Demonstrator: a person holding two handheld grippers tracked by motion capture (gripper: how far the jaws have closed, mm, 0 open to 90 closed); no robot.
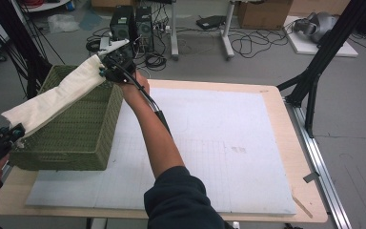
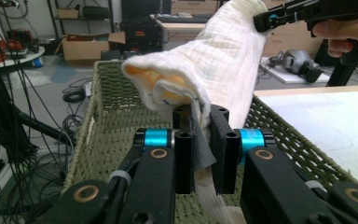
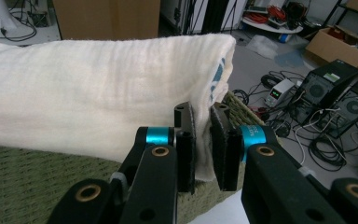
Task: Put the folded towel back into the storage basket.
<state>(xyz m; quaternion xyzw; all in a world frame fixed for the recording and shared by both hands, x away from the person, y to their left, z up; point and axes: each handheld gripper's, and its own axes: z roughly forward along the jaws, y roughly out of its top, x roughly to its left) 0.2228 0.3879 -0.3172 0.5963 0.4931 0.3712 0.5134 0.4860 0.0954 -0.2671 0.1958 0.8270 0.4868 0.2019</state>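
above the green basket, both hand-held grippers clamp a folded cloth, blue print, perhaps, in right gripper view

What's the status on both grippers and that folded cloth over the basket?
Left gripper shut on cloth's near end. Right gripper shut on far end. Folded cloth held stretched above green basket, not yet inside. Nothing blocking the drop.

Basket interior was hidden under the cloth; left gripper body was cut by the frame edge
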